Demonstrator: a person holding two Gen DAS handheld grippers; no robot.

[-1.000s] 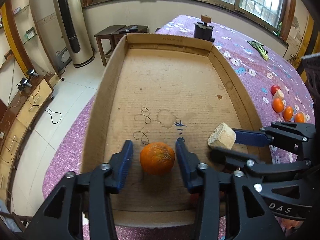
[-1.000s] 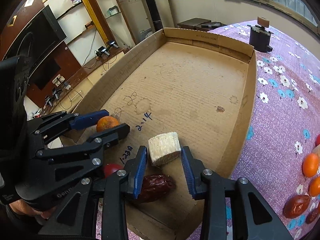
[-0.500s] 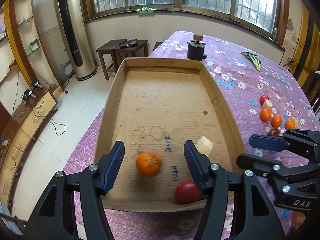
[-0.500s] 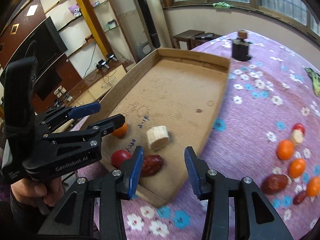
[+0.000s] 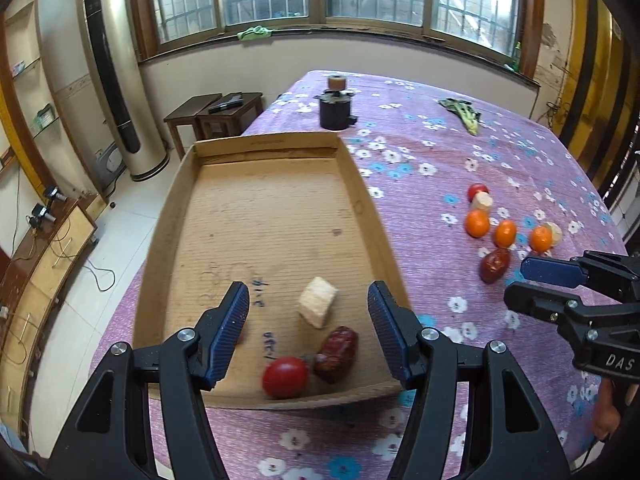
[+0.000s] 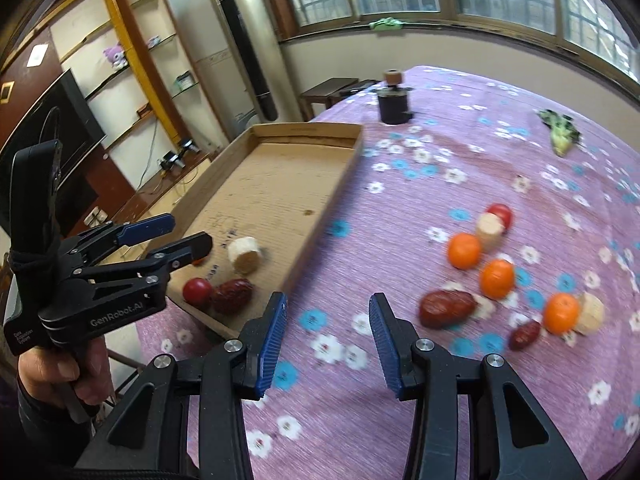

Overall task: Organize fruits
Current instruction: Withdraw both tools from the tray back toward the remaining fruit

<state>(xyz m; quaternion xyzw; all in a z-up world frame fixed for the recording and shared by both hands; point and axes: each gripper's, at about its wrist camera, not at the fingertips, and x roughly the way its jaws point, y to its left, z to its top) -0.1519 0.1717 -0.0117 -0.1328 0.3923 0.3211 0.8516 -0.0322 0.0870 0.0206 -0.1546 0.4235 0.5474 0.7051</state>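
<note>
The left gripper (image 5: 308, 312) is held open and empty above the near end of the cardboard tray (image 5: 362, 200). Below it, a pale cube (image 5: 317, 306), a date (image 5: 336, 354) and a tomato (image 5: 285, 376) are seen lying in the tray. The right gripper (image 6: 328, 332) is held with jaws apart, nothing between them, over the purple tablecloth (image 6: 440, 148). Beyond it, oranges (image 6: 464, 250) and what may be more dates (image 6: 446, 308), somewhat blurred, are scattered on the cloth.
</note>
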